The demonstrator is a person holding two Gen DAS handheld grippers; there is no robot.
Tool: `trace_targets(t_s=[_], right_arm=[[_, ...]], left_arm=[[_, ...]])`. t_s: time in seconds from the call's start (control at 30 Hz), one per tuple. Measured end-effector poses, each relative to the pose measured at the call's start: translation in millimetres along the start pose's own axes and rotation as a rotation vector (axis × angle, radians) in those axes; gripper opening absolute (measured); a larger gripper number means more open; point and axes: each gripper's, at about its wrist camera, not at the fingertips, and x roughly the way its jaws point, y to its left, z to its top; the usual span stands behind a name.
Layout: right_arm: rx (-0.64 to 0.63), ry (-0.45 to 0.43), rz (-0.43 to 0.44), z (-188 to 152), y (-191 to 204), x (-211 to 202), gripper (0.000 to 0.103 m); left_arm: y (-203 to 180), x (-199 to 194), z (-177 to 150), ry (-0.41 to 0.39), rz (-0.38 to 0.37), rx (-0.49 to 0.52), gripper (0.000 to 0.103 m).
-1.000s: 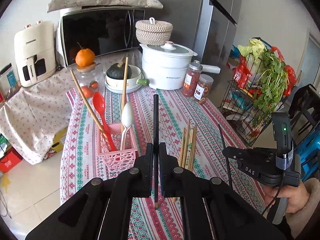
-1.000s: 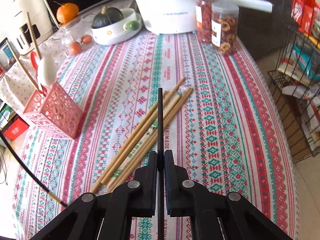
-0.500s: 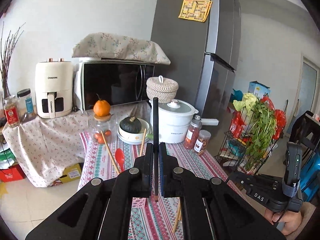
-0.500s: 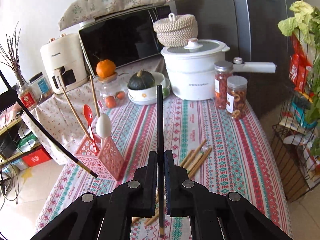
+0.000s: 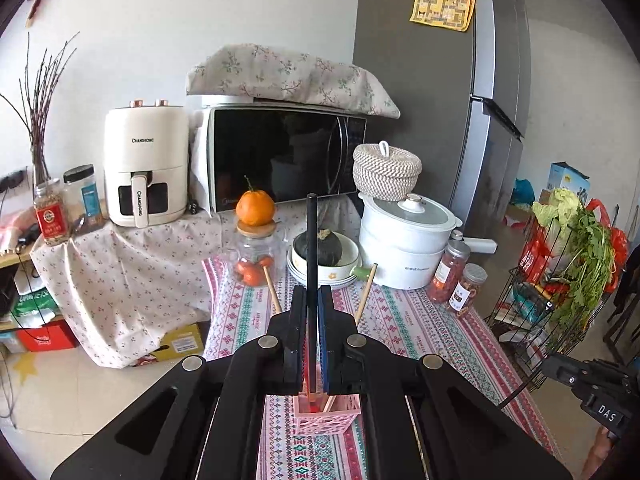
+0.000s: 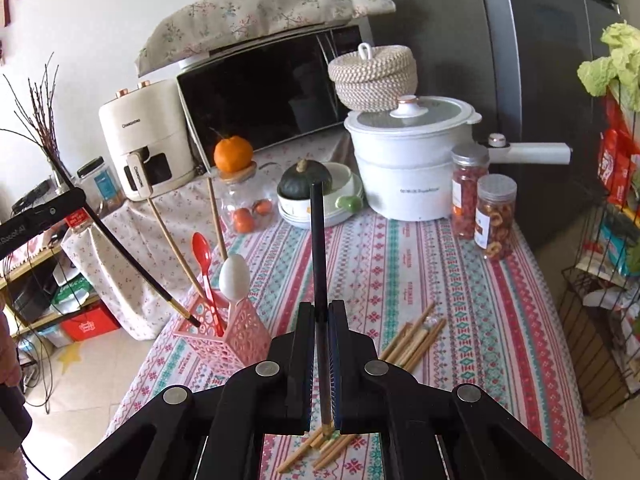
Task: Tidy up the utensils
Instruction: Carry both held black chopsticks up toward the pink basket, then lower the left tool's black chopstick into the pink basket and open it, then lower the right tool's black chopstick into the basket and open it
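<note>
- The pink holder [image 6: 224,338] stands on the striped surface [image 6: 420,264] near its left edge; a red spoon [image 6: 202,254], a white spoon [image 6: 235,276] and two wooden chopsticks [image 6: 170,240] already stand in it, leaning outward.
- The left gripper [image 5: 311,312] has its jaws clamped narrow on a black chopstick [image 5: 311,248] that runs straight along the jaws, blunt end pointing away, thin end toward the holder below.
- In the right wrist view that same black chopstick slants down from the upper left, and its tip sits at the holder's rim, just at or inside the opening; I cannot tell whether it touches the bottom.
- In the left wrist view the holder [image 5: 326,414] lies directly below and just ahead of the jaws, so the stick's long axis lines up with the opening; the left hand is clearly the nearer one.
- The right gripper [image 6: 322,364] also has its jaws pinched tight on a second black chopstick [image 6: 319,248], held along the jaws above the surface.
- From the right jaws the holder lies to the left and slightly ahead, well apart.
- A bundle of loose wooden chopsticks [image 6: 414,342] lies flat on the surface under and just right of the right jaws, not yet sorted.
</note>
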Motion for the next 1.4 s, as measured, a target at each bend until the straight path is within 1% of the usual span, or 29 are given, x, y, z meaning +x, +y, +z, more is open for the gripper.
trace_targets(t_s=[0.17, 0.3, 0.37, 0.43, 0.5, 0.53, 0.57, 0.6, 0.67, 0.73, 0.8, 0.87, 1.03, 1.17, 1.3, 1.4], right_arm=[[-0.017, 0.008, 0.029, 5, 10, -5, 0.005], [-0.014, -0.006, 0.059, 13, 18, -8, 0.005], [-0.009, -0.013, 0.073, 17, 22, -7, 0.005], [-0.005, -0.020, 0.086, 22, 26, -6, 0.005], [-0.002, -0.025, 0.098, 26, 31, -3, 0.005], [-0.001, -0.028, 0.103, 29, 34, -2, 0.005], [0.000, -0.032, 0.107, 31, 36, 0, 0.005], [0.000, -0.037, 0.110, 33, 39, 1, 0.005], [0.004, -0.044, 0.119, 39, 44, 5, 0.005], [0.012, -0.051, 0.128, 44, 48, 9, 0.005], [0.020, -0.061, 0.133, 51, 52, 13, 0.005], [0.033, -0.068, 0.141, 57, 54, 19, 0.005], [0.063, -0.078, 0.155, 66, 62, 35, 0.005], [0.058, -0.076, 0.138, 68, 70, 51, 0.005], [0.058, -0.047, 0.119, 66, 75, 72, 0.005], [0.057, -0.009, 0.103, 62, 78, 88, 0.005]], left_arm=[[4, 35, -6, 0.116, 0.021, -0.006, 0.005], [6, 60, -12, 0.184, 0.024, -0.028, 0.005], [9, 69, -14, 0.204, 0.015, -0.046, 0.005], [12, 78, -16, 0.212, -0.014, -0.067, 0.006], [15, 82, -17, 0.208, -0.045, -0.098, 0.009], [17, 84, -16, 0.214, -0.052, -0.113, 0.012], [18, 85, -16, 0.217, -0.056, -0.128, 0.025], [20, 84, -15, 0.214, -0.054, -0.140, 0.043], [24, 76, -13, 0.187, -0.040, -0.157, 0.059], [27, 67, -12, 0.178, -0.037, -0.156, 0.063], [31, 60, -13, 0.186, -0.027, -0.156, 0.071], [36, 52, -18, 0.190, -0.021, -0.156, 0.074], [48, 42, -33, 0.235, -0.008, -0.132, 0.076], [53, 40, -46, 0.268, 0.009, -0.089, 0.076], [59, 41, -56, 0.301, 0.020, -0.067, 0.076], [62, 40, -59, 0.314, 0.016, -0.065, 0.076]])
